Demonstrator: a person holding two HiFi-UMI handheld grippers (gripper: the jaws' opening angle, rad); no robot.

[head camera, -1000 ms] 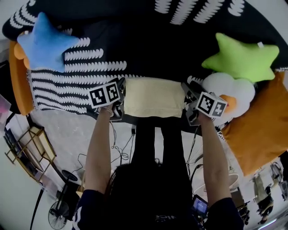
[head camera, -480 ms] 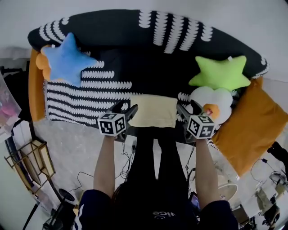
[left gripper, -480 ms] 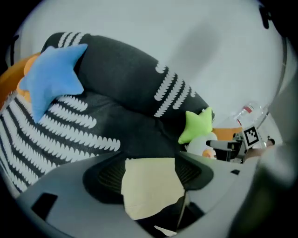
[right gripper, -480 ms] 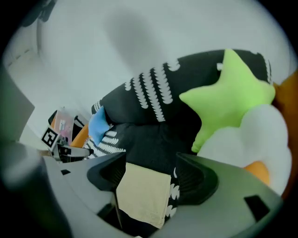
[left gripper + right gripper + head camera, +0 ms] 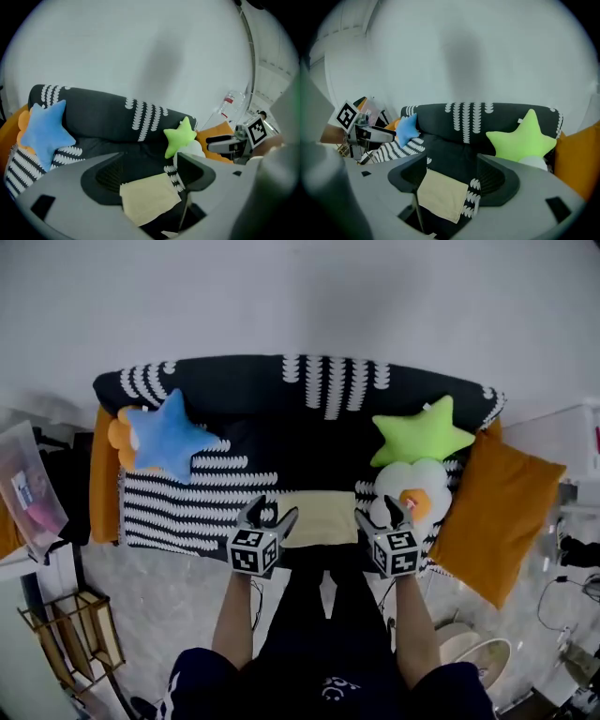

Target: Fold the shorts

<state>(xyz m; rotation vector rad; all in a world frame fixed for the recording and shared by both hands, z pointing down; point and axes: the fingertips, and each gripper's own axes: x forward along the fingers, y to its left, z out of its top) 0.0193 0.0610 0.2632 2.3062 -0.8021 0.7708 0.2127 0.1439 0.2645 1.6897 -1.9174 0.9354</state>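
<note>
The pale yellow shorts (image 5: 319, 518) lie folded in a flat rectangle at the front edge of the black sofa seat (image 5: 281, 442). My left gripper (image 5: 272, 510) hangs above and just left of them. My right gripper (image 5: 378, 512) hangs just right of them. Both sets of jaws have just been opening; they stand wide with nothing between them. In the left gripper view the shorts (image 5: 150, 201) show far below the jaws, with the right gripper (image 5: 229, 143) off to the side. The right gripper view shows the shorts (image 5: 440, 194) likewise.
On the sofa a blue star pillow (image 5: 169, 437) rests at the left and a green star pillow (image 5: 420, 432) at the right, above a white egg-shaped cushion (image 5: 412, 493). An orange cushion (image 5: 492, 512) leans at the right end. A striped blanket (image 5: 178, 507) covers the left seat. A wire rack (image 5: 75, 643) stands on the floor.
Both grippers let go of the shorts' sides, opened wide and rose well above the sofa. The head view pulled back too. The folded shorts stayed on the seat.
</note>
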